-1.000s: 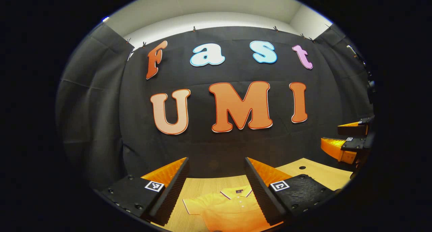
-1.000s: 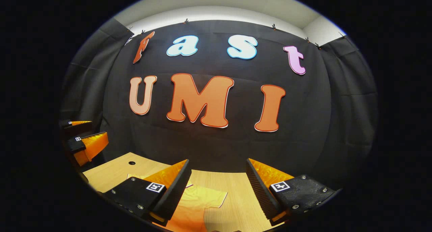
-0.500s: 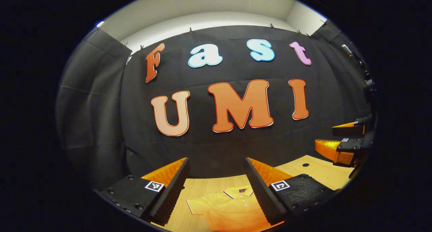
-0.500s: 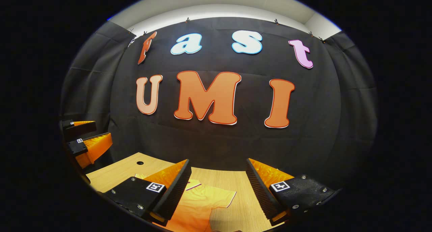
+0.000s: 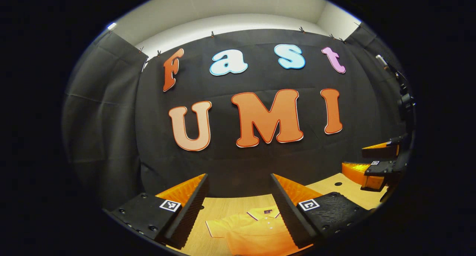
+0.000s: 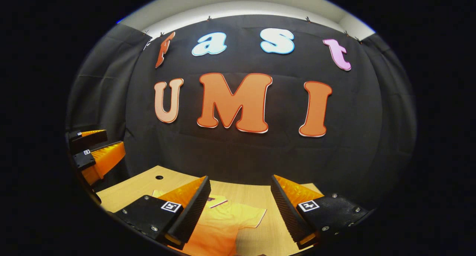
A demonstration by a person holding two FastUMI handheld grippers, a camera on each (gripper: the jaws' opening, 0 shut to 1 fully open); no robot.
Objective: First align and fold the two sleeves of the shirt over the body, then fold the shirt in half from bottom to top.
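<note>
Shirt [image 5: 253, 232] flat on table [image 5: 223, 207], collar tag unreadable, claws [image 5: 238, 196] open

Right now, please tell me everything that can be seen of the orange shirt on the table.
The orange short-sleeved polo shirt lies flat, front up, on the light wooden table. It looks like soft fabric, with a pale-edged collar, a small dark neck label and a short buttoned placket. Both sleeves are spread outward, not yet folded. Nothing grips it; both tongs hover open above it.

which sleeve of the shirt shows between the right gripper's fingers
The sleeve spread flat on the table, pointing toward the right gripper's right finger. The other sleeve lies between the left gripper's fingers.
</note>
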